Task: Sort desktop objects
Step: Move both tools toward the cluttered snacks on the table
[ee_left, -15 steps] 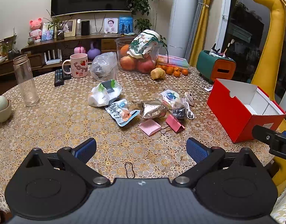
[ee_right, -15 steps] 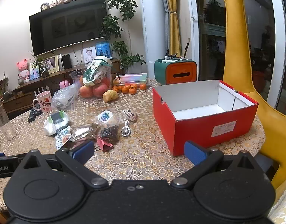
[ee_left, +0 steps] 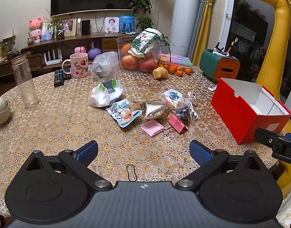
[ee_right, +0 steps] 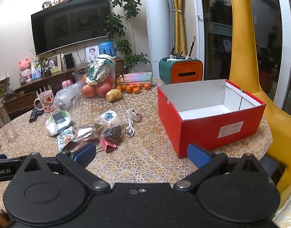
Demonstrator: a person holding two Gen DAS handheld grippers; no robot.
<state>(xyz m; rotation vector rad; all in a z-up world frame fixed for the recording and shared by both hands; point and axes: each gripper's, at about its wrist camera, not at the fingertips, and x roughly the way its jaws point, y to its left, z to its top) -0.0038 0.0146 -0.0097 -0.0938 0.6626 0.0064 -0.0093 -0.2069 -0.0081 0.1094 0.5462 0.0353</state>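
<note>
Left wrist view: left claw spread wide and empty above the near edge of the counter, clutter in mid-counter (snack packet, foil pouch, pink sticky pad, pink binder clip), red box off to the right, so I'd drop onto the sticky pad or clip first since they sit nearest and apart from the pouches. Right wrist view: right claw also wide and empty, open red box just ahead on the right, white cable and small round trinket lie between pile and box; best taken by this claw, pinching the cable across its coil and lifting clear of the box wall before release.
</note>
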